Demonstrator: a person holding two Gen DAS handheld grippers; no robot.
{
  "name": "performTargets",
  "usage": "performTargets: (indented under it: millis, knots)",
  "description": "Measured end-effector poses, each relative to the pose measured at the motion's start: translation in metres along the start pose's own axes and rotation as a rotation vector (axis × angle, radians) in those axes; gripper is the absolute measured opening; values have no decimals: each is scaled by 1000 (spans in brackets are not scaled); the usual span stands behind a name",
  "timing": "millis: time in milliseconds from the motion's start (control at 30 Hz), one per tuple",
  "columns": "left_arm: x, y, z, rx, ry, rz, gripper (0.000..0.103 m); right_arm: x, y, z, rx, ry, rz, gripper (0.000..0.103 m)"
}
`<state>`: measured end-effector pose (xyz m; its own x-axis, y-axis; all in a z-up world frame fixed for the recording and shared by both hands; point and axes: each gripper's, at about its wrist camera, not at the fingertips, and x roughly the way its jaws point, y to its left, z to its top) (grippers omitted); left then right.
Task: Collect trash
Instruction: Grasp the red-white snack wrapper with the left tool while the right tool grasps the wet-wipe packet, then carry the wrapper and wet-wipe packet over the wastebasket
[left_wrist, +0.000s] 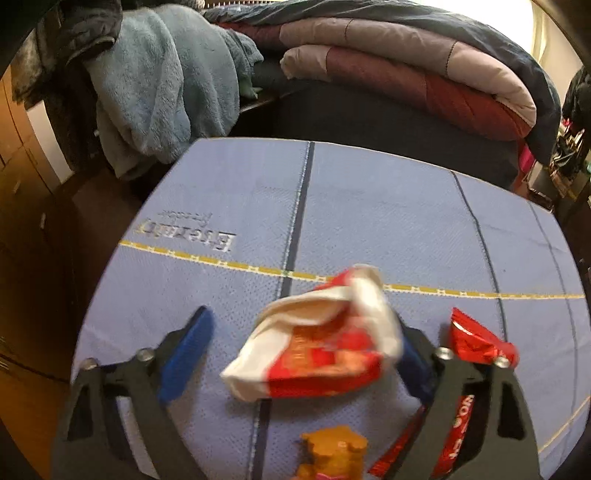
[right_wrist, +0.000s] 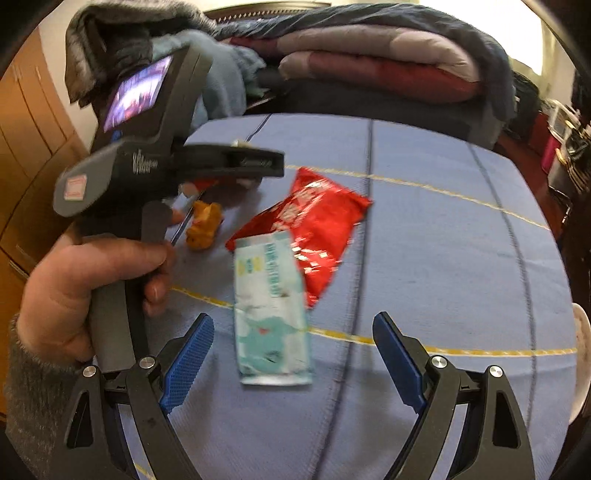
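Observation:
In the left wrist view my left gripper (left_wrist: 301, 341) is open, its blue fingers on either side of a crumpled red-and-white wrapper (left_wrist: 317, 347) lying on the blue mattress (left_wrist: 369, 206). A red snack bag (left_wrist: 476, 343) lies at its right, an orange crumpled wrapper (left_wrist: 332, 454) below. In the right wrist view my right gripper (right_wrist: 293, 352) is open above a teal-and-white packet (right_wrist: 271, 314) that lies between its fingers. The red snack bag (right_wrist: 314, 225) lies beyond it, partly under the packet. The orange wrapper (right_wrist: 205, 225) sits left, near the left gripper's body (right_wrist: 166, 162).
Folded quilts (left_wrist: 406, 62) and a light blue fleece blanket (left_wrist: 159, 85) are piled behind the mattress. Wooden cabinets (right_wrist: 33, 122) stand at the left. Clutter lies past the mattress's right edge (left_wrist: 569, 147).

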<state>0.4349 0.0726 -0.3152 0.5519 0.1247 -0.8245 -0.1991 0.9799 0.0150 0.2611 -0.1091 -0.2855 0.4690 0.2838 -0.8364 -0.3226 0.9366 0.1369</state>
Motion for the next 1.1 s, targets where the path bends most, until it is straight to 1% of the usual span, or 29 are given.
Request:
performTargets:
  millis: [67,100,133,167,200,233,267,333,400,500,700,867,1100]
  knots:
    - [-1,0,0,7,-7,-9,71,7,5,1,-6,10,2,87]
    - [-1,1,1,9,-9,-12,71,10,7,1,-9,13,-4,86]
    - [-1,2,1,4,-6,-24,71,12,10,2,-17,2,-20,82]
    - [-1,4,1,-5,-9,-32,70,12,12,2,-25,-3,-33,75]
    - [-2,5,1,-13,-11,-34,70,12,14,2,-36,-8,-53,71]
    - [-2,6,1,-20,-15,-29,70,12,16,2,-47,-14,-72,64]
    - [-3,8,1,-28,-20,-23,70,11,16,1,-47,-17,-78,56]
    - [-5,11,1,-50,-27,-28,70,8,14,0,-48,-24,-85,44]
    - [-9,15,4,-71,-35,-31,70,8,12,0,-37,-21,-65,43]
    - [-17,16,7,-82,-51,-34,70,2,5,-2,-24,-36,-62,43]
    - [-44,6,13,-62,-97,-38,70,-21,-11,-6,9,-74,-51,43]
    - [-67,-15,12,-28,-127,-73,70,-39,-33,-14,52,-88,-59,44]
    - [-96,-67,5,59,-163,-129,70,-62,-68,-25,130,-121,-76,44]
